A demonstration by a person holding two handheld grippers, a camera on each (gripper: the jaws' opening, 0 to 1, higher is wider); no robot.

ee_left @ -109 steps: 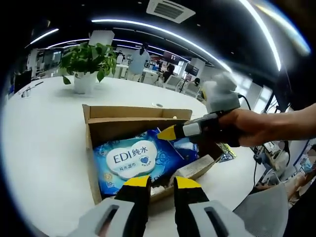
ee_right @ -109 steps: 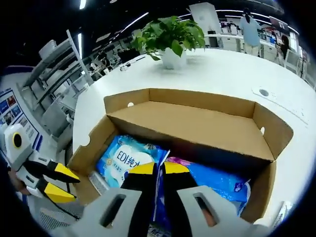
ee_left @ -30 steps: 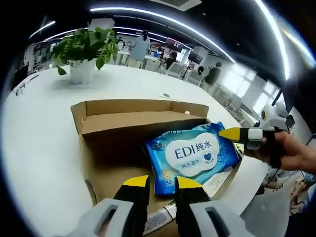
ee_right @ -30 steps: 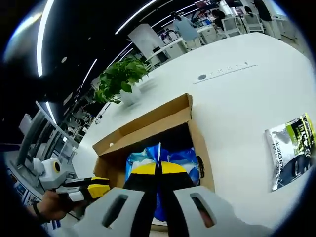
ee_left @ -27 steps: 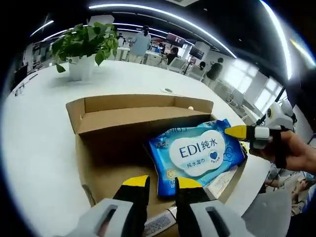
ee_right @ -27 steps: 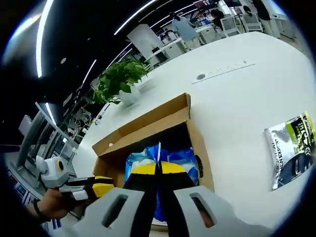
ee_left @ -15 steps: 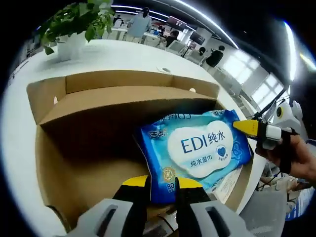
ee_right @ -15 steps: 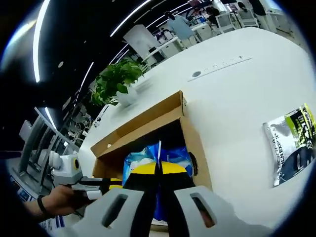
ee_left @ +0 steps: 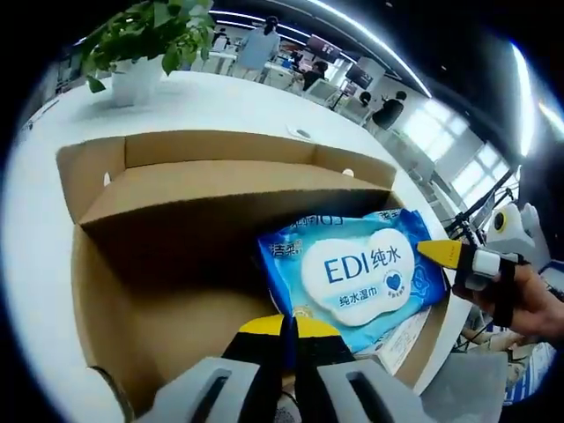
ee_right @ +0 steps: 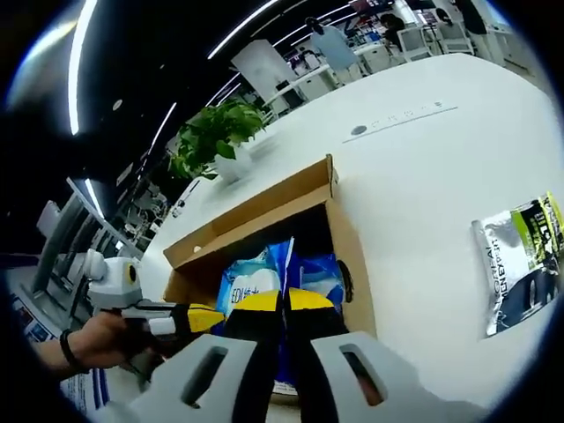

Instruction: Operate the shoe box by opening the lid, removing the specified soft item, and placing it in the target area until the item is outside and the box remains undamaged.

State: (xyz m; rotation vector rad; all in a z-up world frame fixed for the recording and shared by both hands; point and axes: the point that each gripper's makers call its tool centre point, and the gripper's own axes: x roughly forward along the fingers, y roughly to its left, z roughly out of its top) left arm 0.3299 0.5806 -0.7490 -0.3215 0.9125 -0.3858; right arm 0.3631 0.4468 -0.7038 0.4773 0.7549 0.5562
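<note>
While the cardboard shoe box (ee_left: pixel 167 189) sits open on the white table (ee_left: pixel 220 101), its lid folded back on the far side, the left gripper (ee_left: pixel 288 324) has its yellow-tipped jaws pinched on the near edge of the blue wet wipes pack (ee_left: pixel 357 273) (the one marked EDI). That pack lies tilted inside the box, toward its right wall. From the right comes the right gripper (ee_left: pixel 441 253), held in a hand (ee_left: pixel 529 304), its tip at the pack's far right corner. Over in the right gripper view, the right gripper (ee_right: pixel 282 300) is clenched on the pack's blue edge (ee_right: pixel 280 260). A silver and green pouch (ee_right: pixel 522 264) lies on the table, well apart from the box, and a potted plant (ee_right: pixel 216 141) stands beyond.
</note>
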